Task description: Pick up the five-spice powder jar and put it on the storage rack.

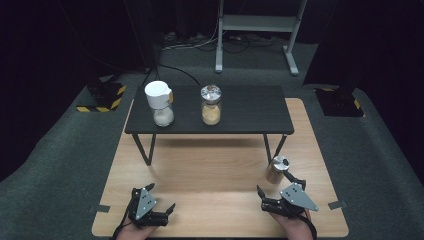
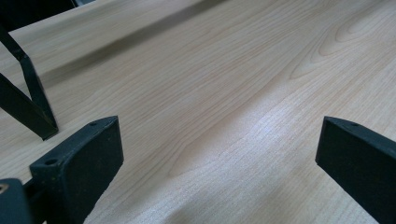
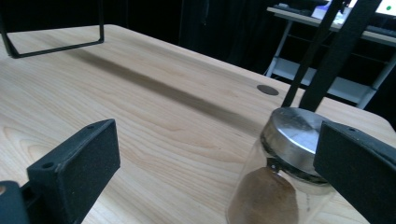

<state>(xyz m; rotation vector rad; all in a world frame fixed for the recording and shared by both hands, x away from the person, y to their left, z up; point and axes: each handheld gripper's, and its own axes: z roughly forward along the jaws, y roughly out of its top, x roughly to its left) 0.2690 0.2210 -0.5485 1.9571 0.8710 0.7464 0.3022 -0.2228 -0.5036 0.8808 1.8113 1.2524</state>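
Note:
My right gripper [image 1: 279, 186] rests open on the near right of the wooden board [image 1: 210, 170]. A small glass jar [image 1: 277, 169] with a metal lid and brown contents stands just beyond it. In the right gripper view the jar [image 3: 280, 182] sits close to the right jaw, partly hidden by it, and the gripper [image 3: 217, 144] holds nothing. At the near left lies my left gripper [image 1: 161, 197], also open, and in its own view the gripper [image 2: 219, 140] has only bare wood between the jaws.
A low black table [image 1: 250, 107] stands across the far half of the board. It carries a white-lidded jar [image 1: 161, 103] of white powder and a metal-lidded jar [image 1: 211, 104] of tan grains. One table leg [image 2: 29, 102] is near the left gripper. Grey carpet surrounds the board.

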